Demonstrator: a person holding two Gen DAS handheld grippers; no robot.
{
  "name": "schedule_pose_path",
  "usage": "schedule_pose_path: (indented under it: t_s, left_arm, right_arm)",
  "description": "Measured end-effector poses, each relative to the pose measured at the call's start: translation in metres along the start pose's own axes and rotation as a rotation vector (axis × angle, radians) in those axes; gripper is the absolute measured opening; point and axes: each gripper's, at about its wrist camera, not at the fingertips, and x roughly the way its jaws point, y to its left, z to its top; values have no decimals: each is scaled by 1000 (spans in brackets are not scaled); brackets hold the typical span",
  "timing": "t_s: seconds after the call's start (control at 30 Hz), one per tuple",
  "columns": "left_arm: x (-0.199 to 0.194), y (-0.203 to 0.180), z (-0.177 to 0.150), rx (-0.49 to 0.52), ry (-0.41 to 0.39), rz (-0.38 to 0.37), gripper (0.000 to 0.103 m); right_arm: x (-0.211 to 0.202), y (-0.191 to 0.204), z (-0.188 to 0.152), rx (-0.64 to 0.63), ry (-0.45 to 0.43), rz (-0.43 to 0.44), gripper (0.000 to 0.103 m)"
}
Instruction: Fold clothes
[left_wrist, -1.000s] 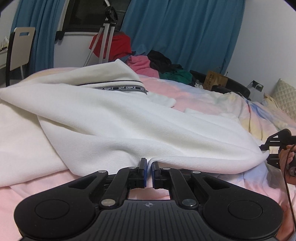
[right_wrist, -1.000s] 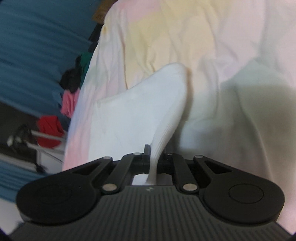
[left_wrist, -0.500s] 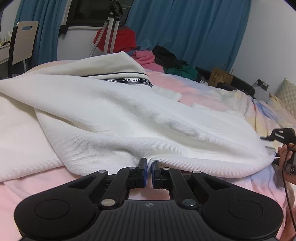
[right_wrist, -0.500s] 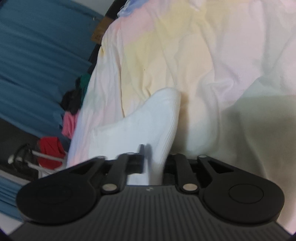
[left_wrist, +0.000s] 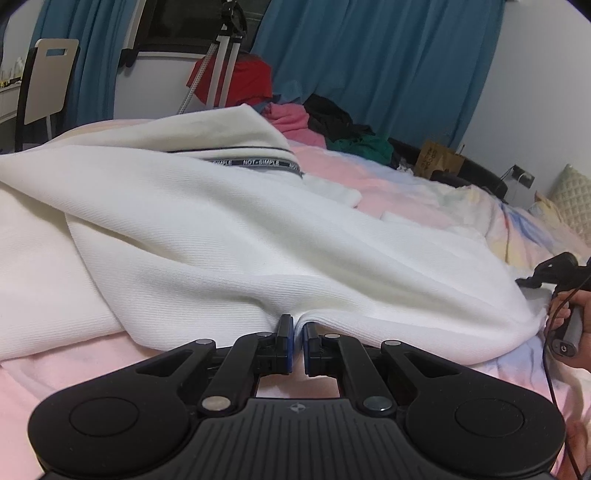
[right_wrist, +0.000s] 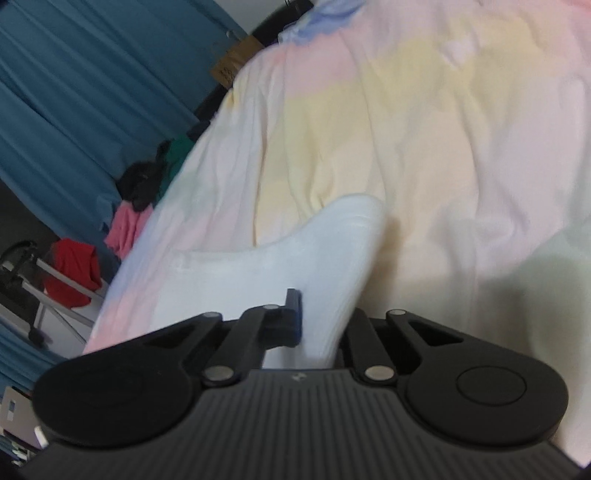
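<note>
Left gripper (left_wrist: 298, 334): jaws clamped on near hem of white garment (left_wrist: 258, 243), unchanged. Right gripper (right_wrist: 320, 319): I released, regripped; jaws closed again on garment corner (frame blurred). Garment spreads ahead over bed (left_wrist: 406, 188), ready for fold.

Blue curtains (left_wrist: 369, 66) hang along the far wall; a pale chair (left_wrist: 44, 81) stands left; a tripod (left_wrist: 218, 66) beside it; a pastel sheet covers the bed (left_wrist: 424, 192); white wall (left_wrist: 535, 92) right.

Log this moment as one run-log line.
task: fold clothes | left gripper: shut on white garment hem | right gripper: white garment between fingers, grip unclear (blurred) | surface: pastel bed sheet
</note>
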Motion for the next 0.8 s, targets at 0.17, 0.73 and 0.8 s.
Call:
schedule_pose_path:
  t_s: [0.17, 0.73, 0.8]
  left_arm:
    - [-21, -16, 11, 174, -73, -78, 5]
    - [-6, -12, 3, 154, 108, -98, 12]
    - [-10, -9, 7, 114, 111, -104, 30]
  right_arm:
    - [-36, 3, 16, -50, -196, -54, 5]
    - [-39, -16, 11, -99, -119, -364, 41]
    - [-57, -4, 7, -122, -149, -367, 67]
